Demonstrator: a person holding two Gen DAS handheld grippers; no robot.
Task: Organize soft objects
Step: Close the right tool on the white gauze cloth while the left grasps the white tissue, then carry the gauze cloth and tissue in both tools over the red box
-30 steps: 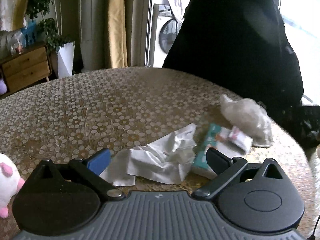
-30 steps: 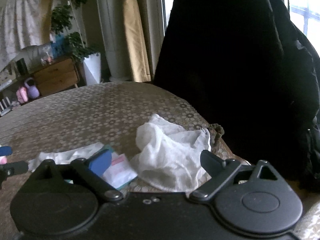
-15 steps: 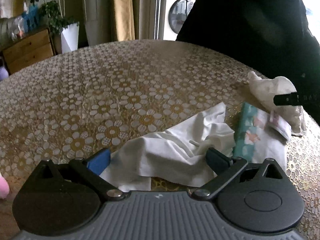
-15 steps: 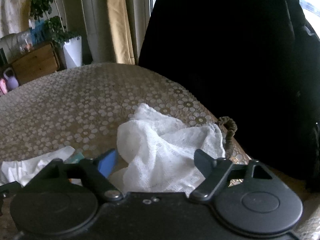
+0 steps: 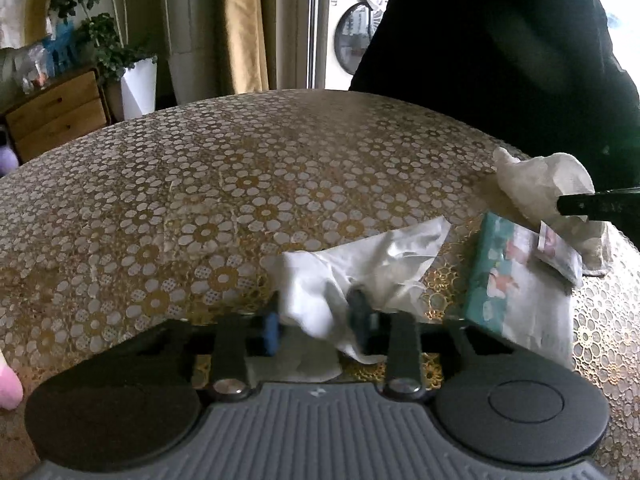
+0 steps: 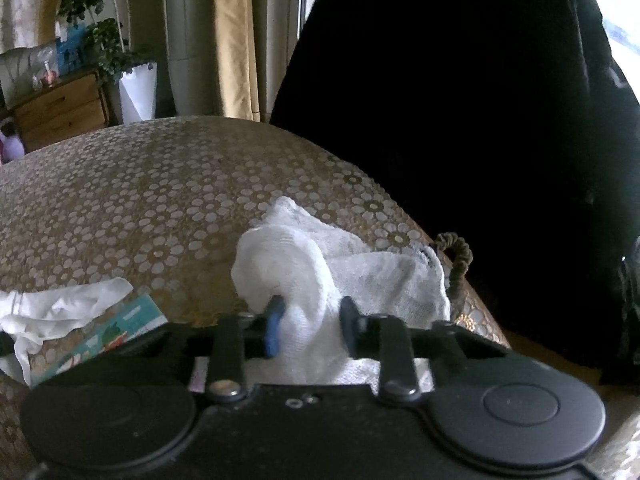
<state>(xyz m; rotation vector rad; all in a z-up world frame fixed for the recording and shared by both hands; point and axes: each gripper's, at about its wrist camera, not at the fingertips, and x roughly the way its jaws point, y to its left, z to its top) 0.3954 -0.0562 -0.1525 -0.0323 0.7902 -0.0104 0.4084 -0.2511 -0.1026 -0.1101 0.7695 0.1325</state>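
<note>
Left wrist view: the left gripper [image 5: 316, 322] is closing its jaws on a crumpled, smooth white cloth [image 5: 352, 268], bunched between the pads, on the table [image 5: 180, 200] with its floral lace-patterned cover.
Beside it: a flat teal tissue pack [image 5: 508, 280].
Right wrist view: the right gripper [image 6: 310, 328] is closing its jaws, pinching a rumpled, open-weave white gauze cloth [image 6: 344, 268] near the table's edge.
</note>
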